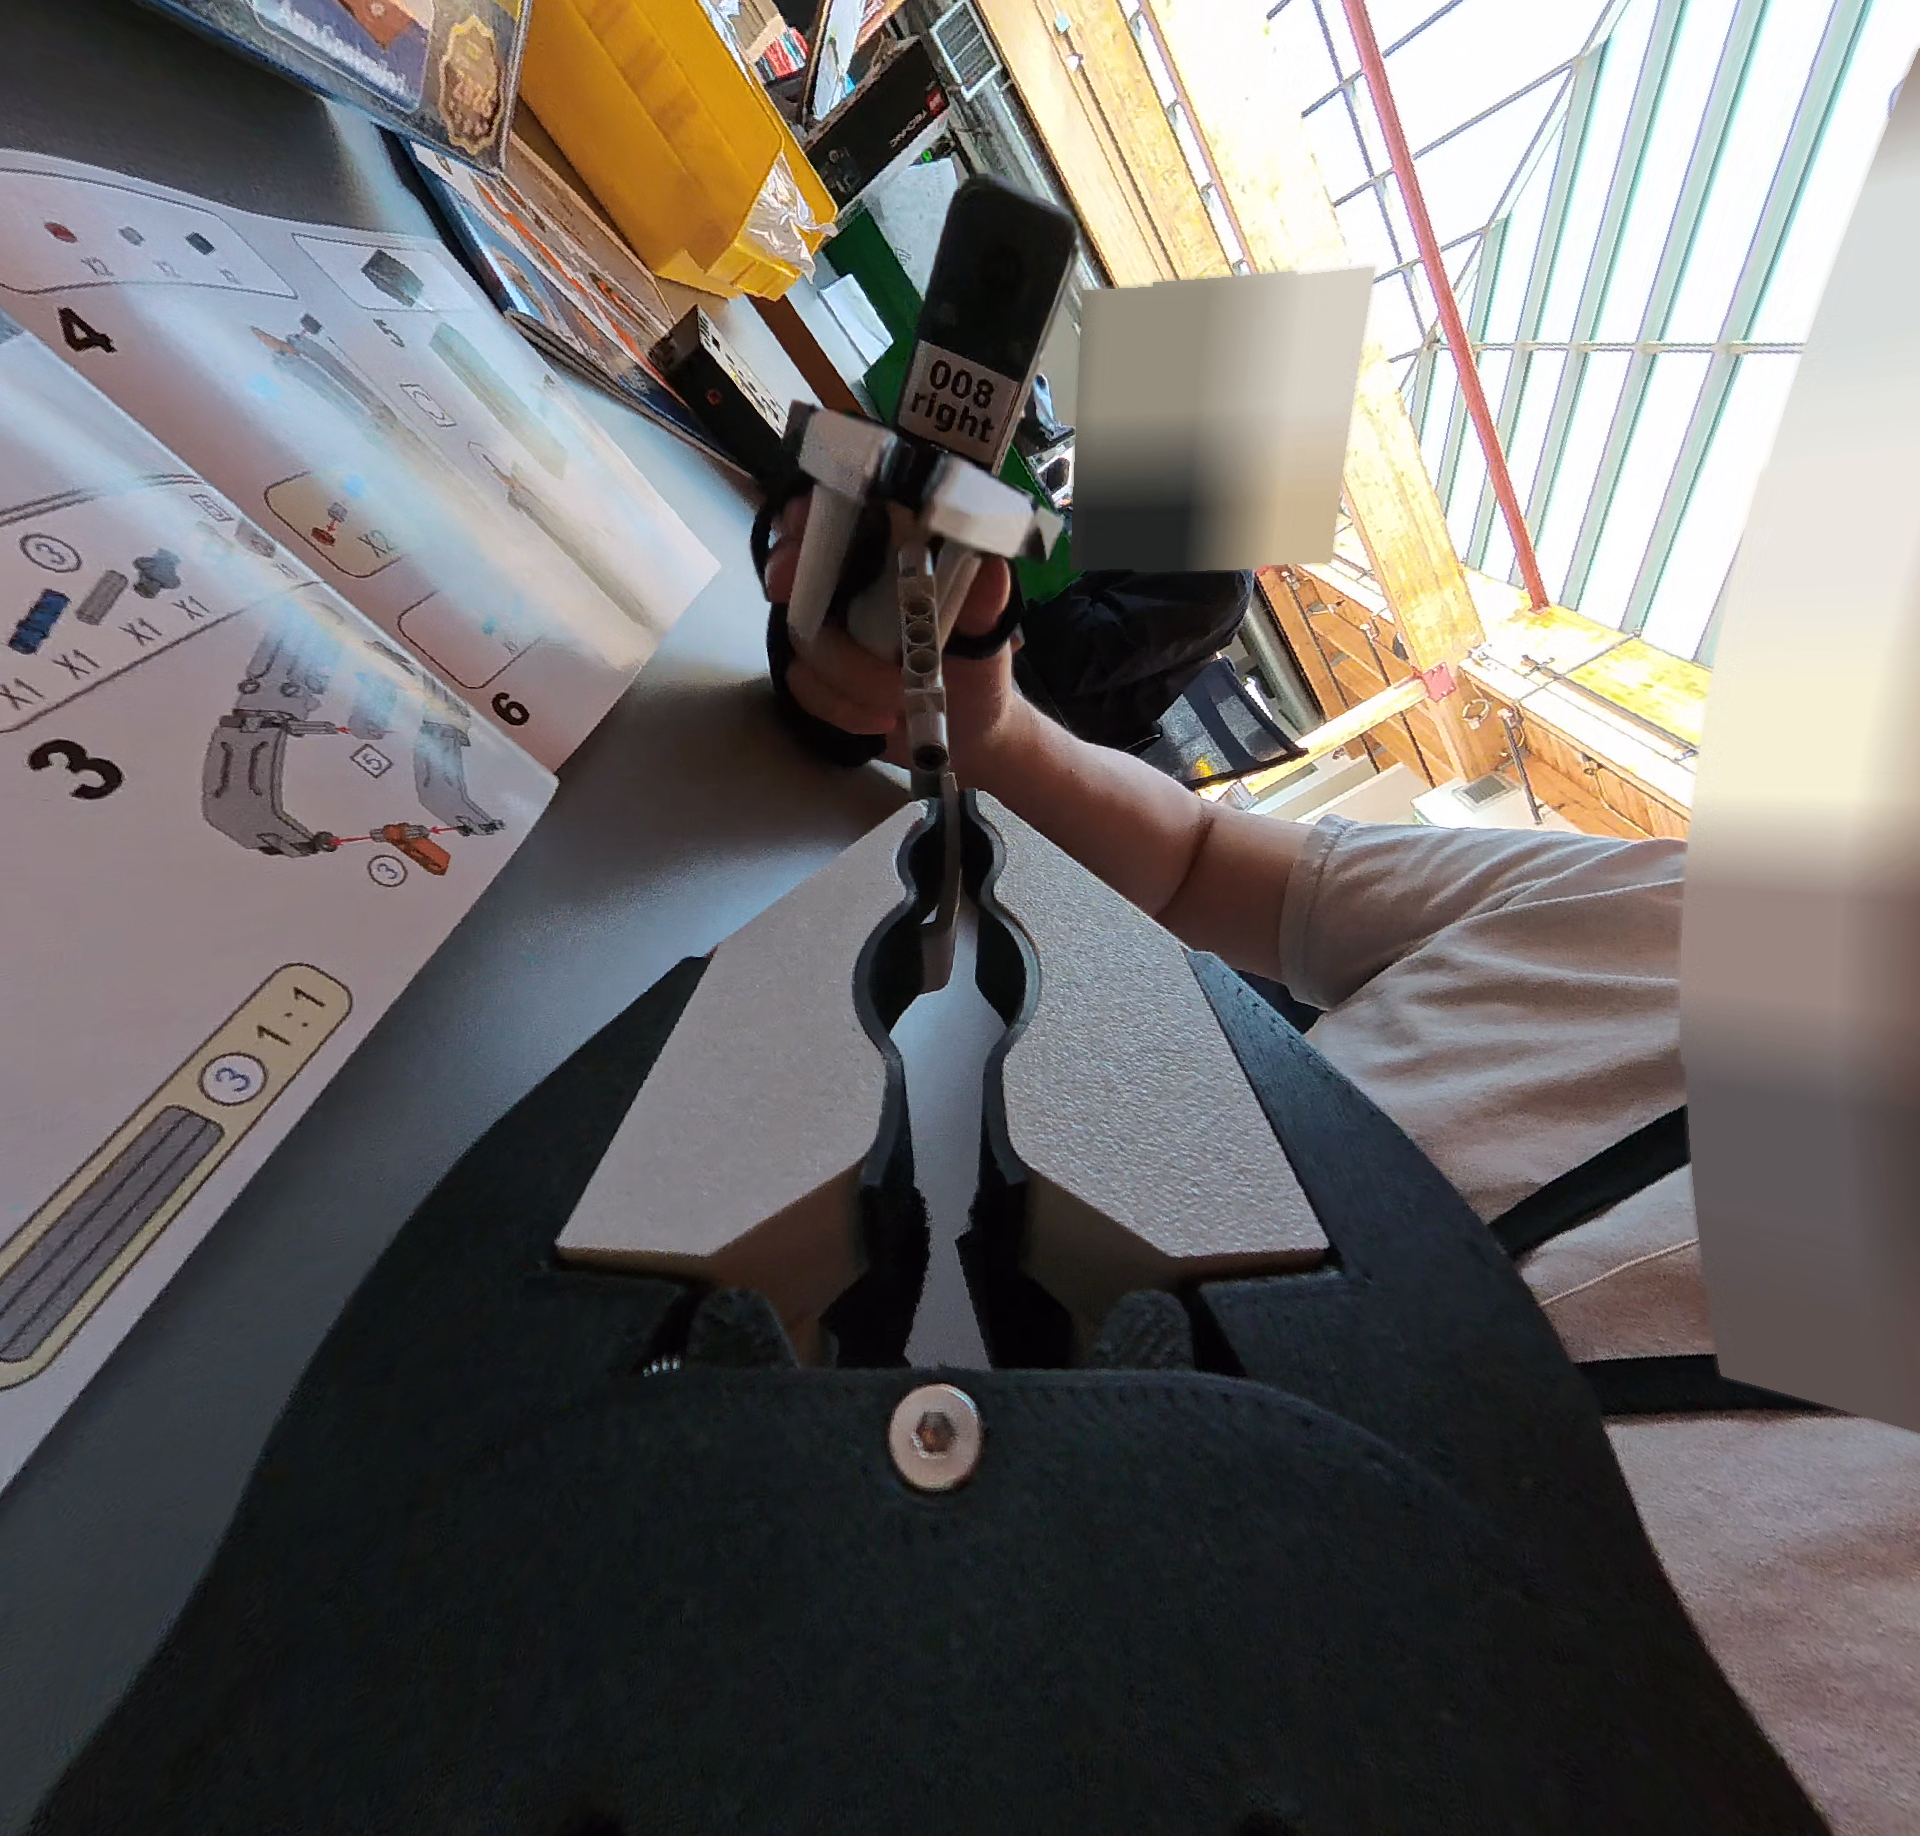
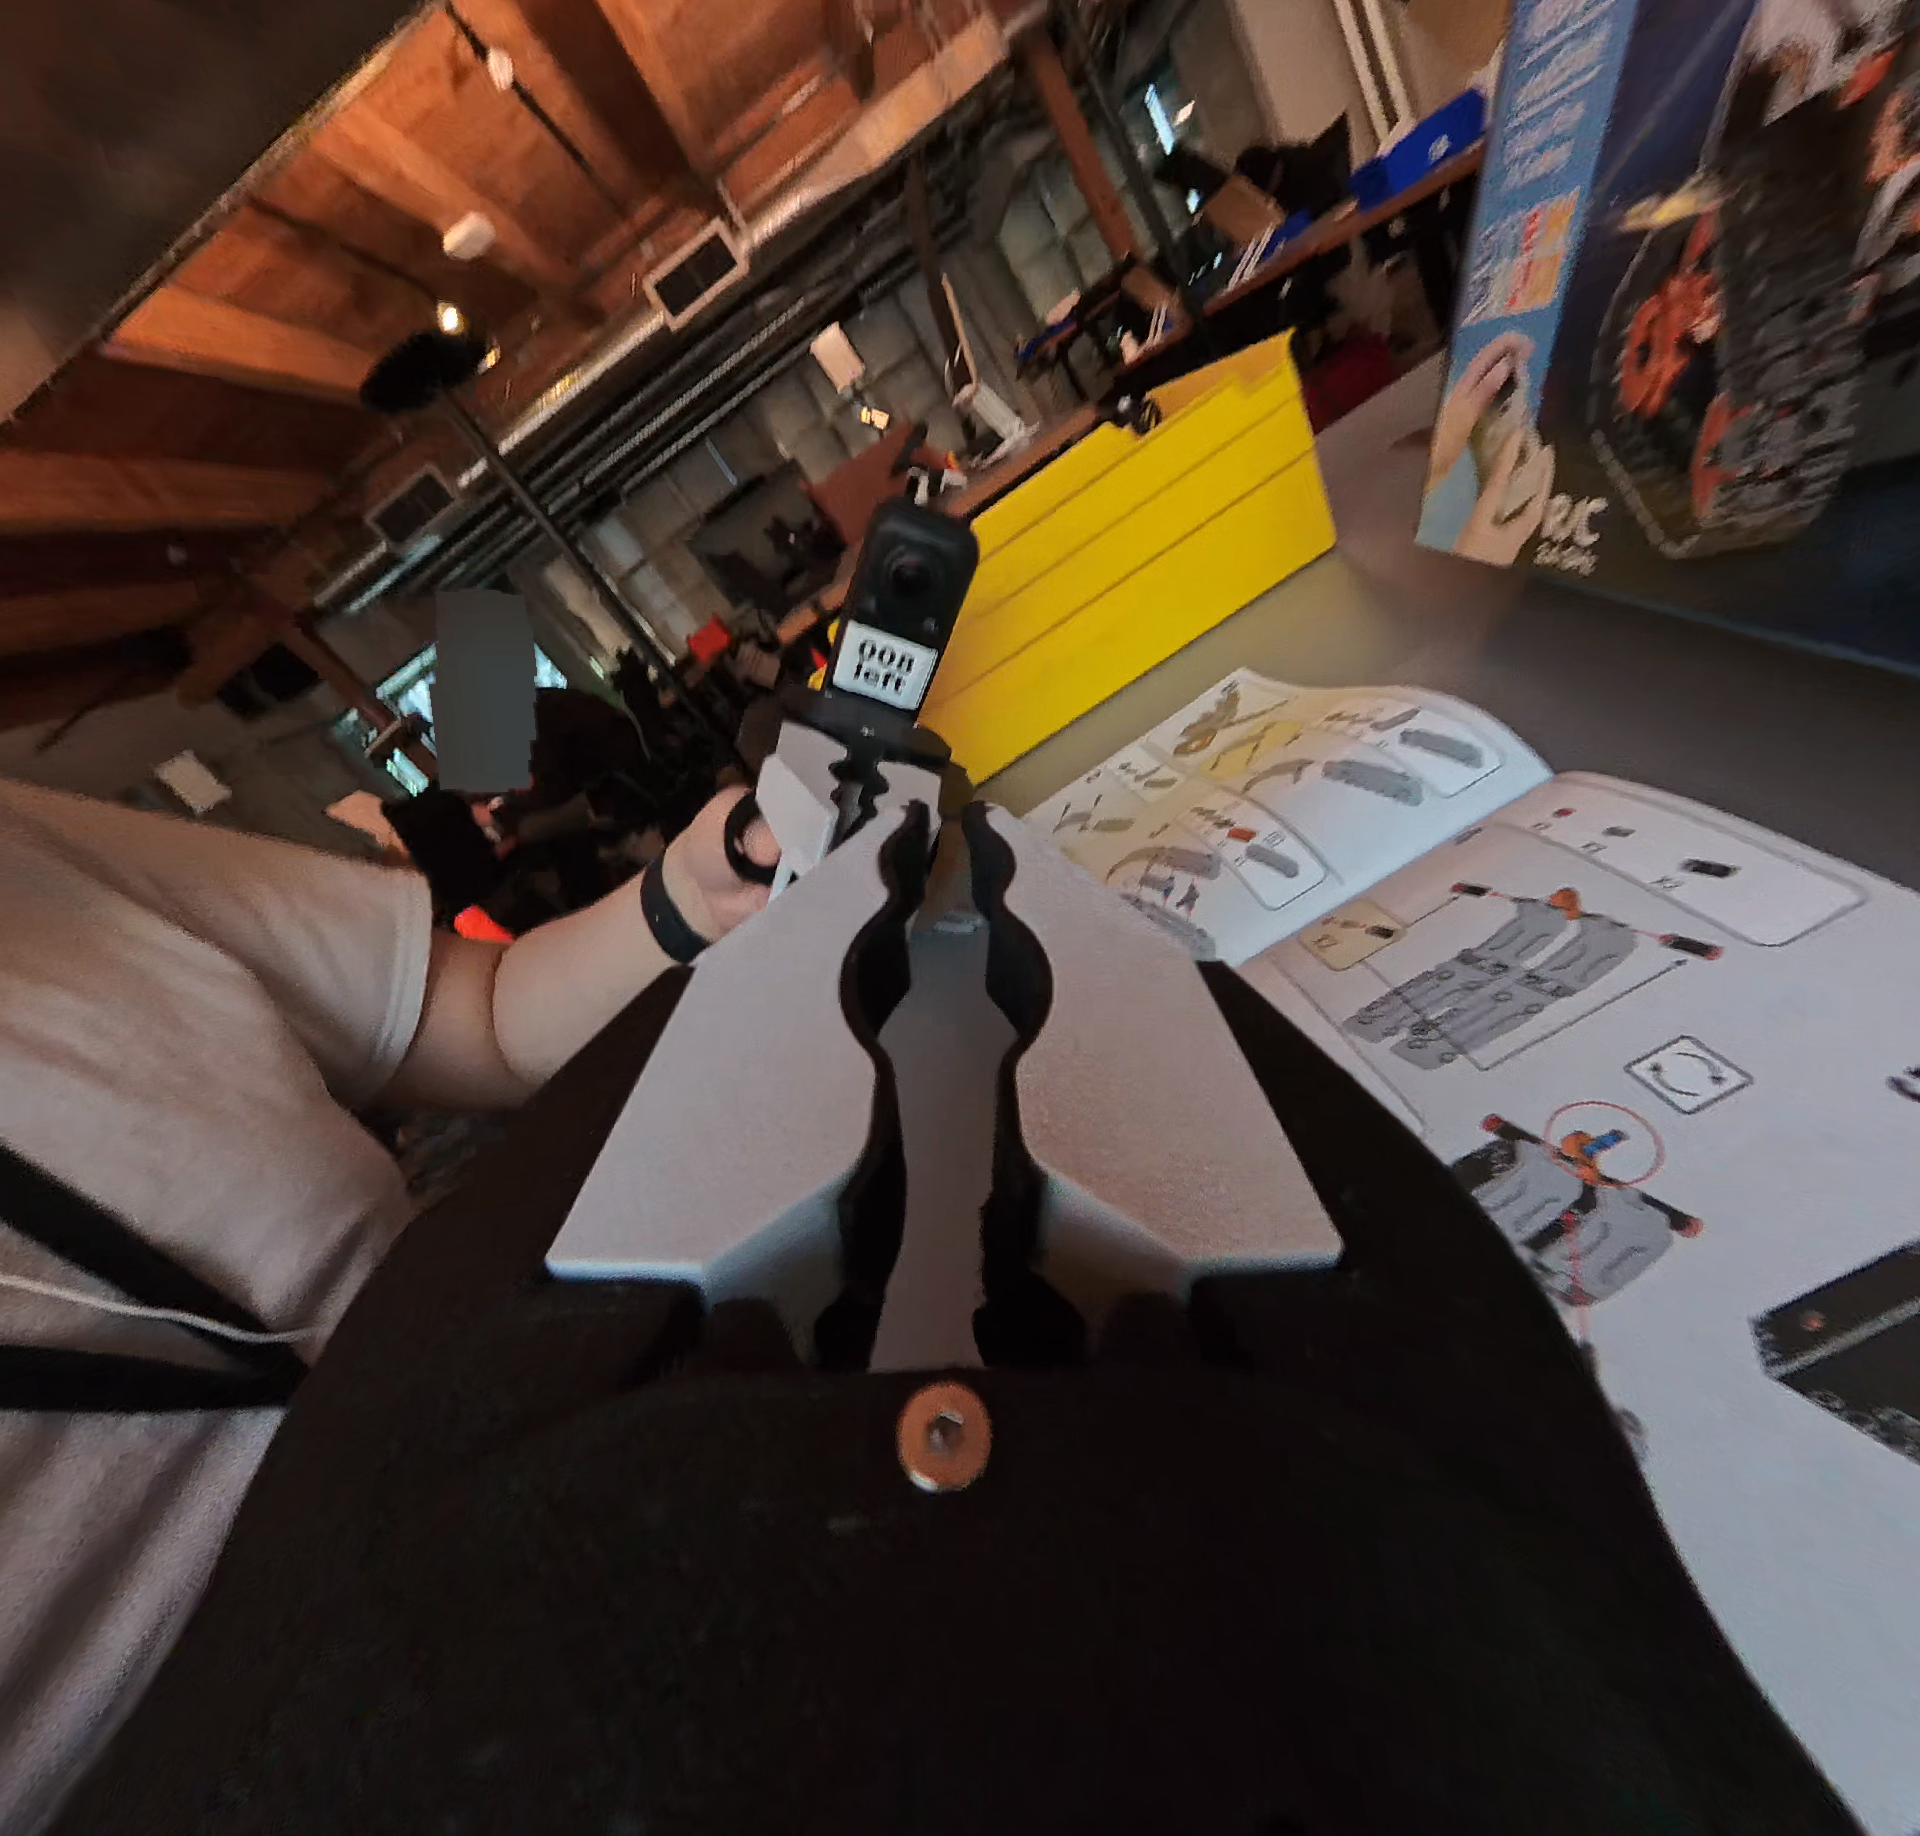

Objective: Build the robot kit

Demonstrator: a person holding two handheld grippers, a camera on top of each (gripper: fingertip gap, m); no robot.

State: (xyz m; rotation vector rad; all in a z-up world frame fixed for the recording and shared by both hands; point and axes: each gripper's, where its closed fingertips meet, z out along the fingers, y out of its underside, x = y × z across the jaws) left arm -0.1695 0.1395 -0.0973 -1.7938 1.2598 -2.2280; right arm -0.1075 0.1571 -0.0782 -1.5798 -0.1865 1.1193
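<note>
1. A grey table [image 1: 644,851] carried an open instruction booklet [image 1: 208,643], a yellow bin [image 1: 665,113] and a printed toy box [image 2: 1704,259]; timber beams [image 2: 395,165] and a glazed roof [image 1: 1621,259] showed overhead.
2. The left gripper [image 1: 943,818] had its fingers pressed together on one end of a grey holed beam [image 1: 925,633].
3. The beam ran away from those tips to the right gripper [image 1: 914,498], held in a hand [image 1: 883,664], which pinched its far end.
4. In the right wrist view, the right gripper [image 2: 943,822] was nearly closed on a pale piece that could barely be made out, with the left gripper [image 2: 862,799] just ahead.
</note>
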